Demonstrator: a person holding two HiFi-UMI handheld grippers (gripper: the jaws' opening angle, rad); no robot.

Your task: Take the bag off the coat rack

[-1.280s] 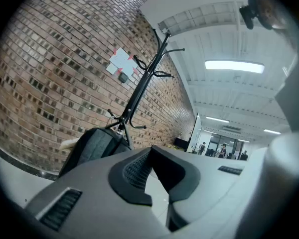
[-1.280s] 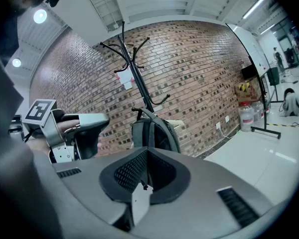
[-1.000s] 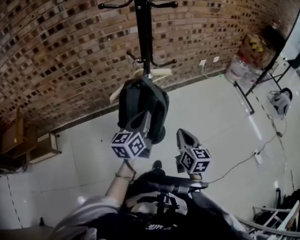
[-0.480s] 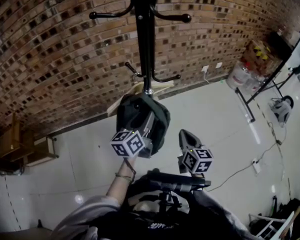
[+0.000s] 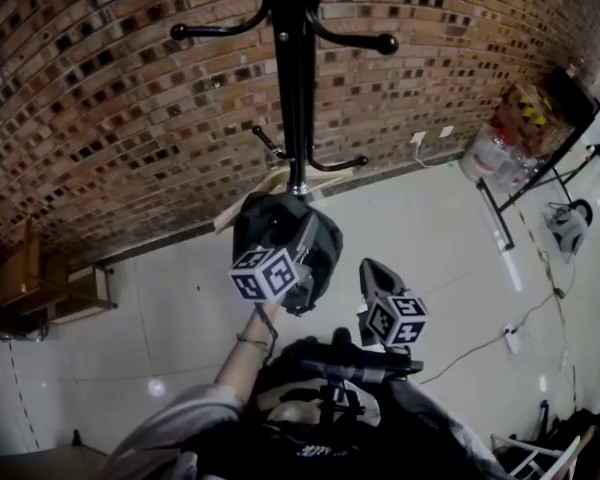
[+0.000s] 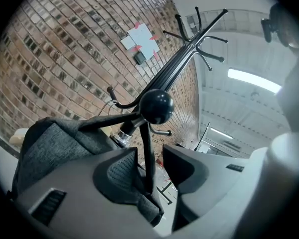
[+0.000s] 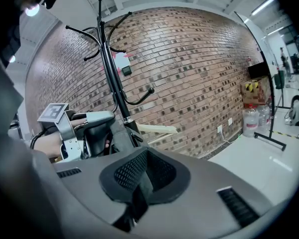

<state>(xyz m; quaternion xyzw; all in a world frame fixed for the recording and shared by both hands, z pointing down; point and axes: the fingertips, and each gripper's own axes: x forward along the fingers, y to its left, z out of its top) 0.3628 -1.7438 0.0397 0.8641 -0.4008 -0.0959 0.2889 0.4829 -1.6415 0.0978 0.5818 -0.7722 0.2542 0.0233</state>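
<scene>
At coat rack (image 5: 293,88) | bag (image 5: 270,223) hangs, I've lifted nothing | left gripper (image 6: 149,153) opening, strap (image 6: 146,143) between jaws | right gripper (image 7: 142,176) closed, empty

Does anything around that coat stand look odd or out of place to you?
Only one small thing: a pale wooden hanger sits tilted at the coat rack pole, partly hidden behind the dark grey bag that hangs from a lower hook. Nothing looks spilled or broken.
</scene>
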